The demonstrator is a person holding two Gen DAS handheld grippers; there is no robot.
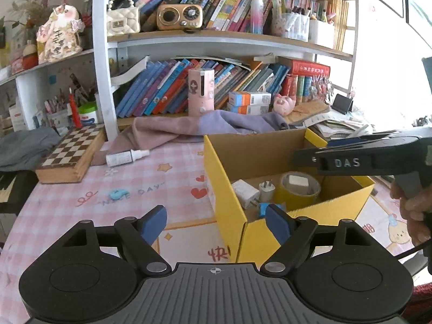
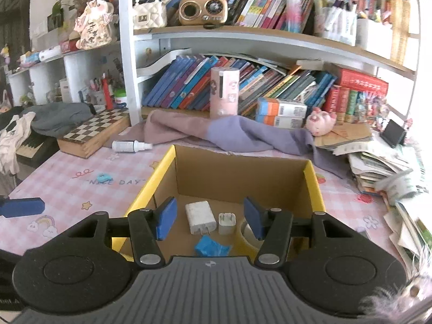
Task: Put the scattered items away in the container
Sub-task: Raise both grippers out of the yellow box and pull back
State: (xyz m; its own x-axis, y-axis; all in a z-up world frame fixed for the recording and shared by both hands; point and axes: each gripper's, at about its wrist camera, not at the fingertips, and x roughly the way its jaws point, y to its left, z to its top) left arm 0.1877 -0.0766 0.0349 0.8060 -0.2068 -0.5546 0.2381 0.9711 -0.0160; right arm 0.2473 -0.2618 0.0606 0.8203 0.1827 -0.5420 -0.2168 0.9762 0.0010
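Observation:
A yellow cardboard box (image 1: 272,149) (image 2: 240,170) stands open on the pink checked tablecloth. Inside lie a white charger (image 2: 200,216) (image 1: 245,192), a small white plug (image 2: 226,222) (image 1: 266,190), a yellow tape roll (image 1: 299,190) (image 2: 244,233) and a blue crumpled item (image 2: 212,247) (image 1: 266,209). A small blue clip (image 1: 118,193) (image 2: 103,176) and a white spray bottle (image 1: 127,157) (image 2: 131,145) lie on the cloth left of the box. My left gripper (image 1: 216,222) is open and empty at the box's near left corner. My right gripper (image 2: 210,220) is open and empty over the box.
A wooden chessboard box (image 1: 71,152) (image 2: 93,133) sits at the left. A purple cloth (image 2: 243,135) (image 1: 205,125) lies behind the box, under bookshelves. A pink pig toy (image 2: 321,122) and a pile of papers (image 2: 383,167) are at the right.

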